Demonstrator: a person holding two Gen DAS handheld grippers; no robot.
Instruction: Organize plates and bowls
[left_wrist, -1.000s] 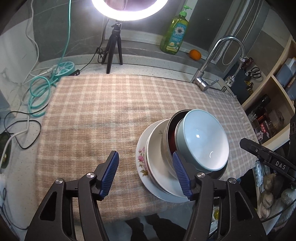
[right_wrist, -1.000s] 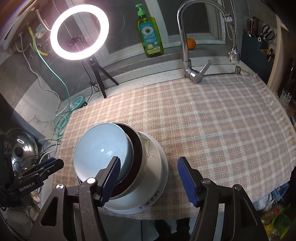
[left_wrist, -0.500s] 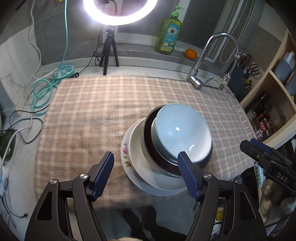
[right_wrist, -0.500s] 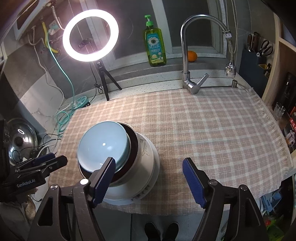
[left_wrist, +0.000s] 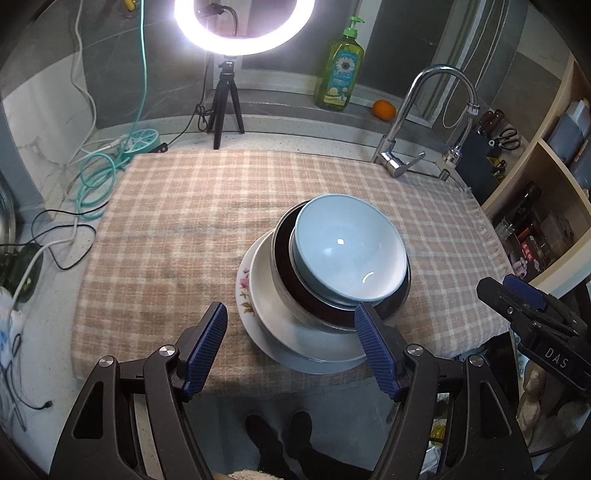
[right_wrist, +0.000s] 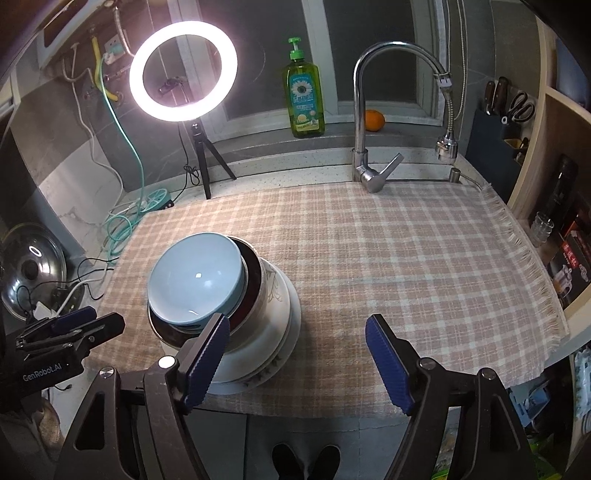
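Note:
One stack stands on the checked cloth (left_wrist: 177, 221) near its front edge. From the bottom it holds a floral plate (left_wrist: 245, 291), a white bowl (left_wrist: 264, 295), a metal bowl with a dark red inside (left_wrist: 283, 266) and a light blue bowl (left_wrist: 347, 251) lying tilted on top. My left gripper (left_wrist: 291, 314) hangs open just in front of the stack, nothing between its blue pads. In the right wrist view the blue bowl (right_wrist: 195, 273) sits at the left. My right gripper (right_wrist: 297, 325) is open beside the stack's right side, holding nothing.
Along the back stand a ring light on a tripod (left_wrist: 225, 107), a green soap bottle (left_wrist: 340, 77), an orange (left_wrist: 384, 110) and a tap (left_wrist: 399, 155). Teal cable (left_wrist: 99, 177) lies at the left, shelves (left_wrist: 535, 206) at the right. A person's feet (right_wrist: 306, 458) show below the counter edge.
Both grippers have opened wider and drawn back and slightly up from the stack. The stack itself has stayed where it was.

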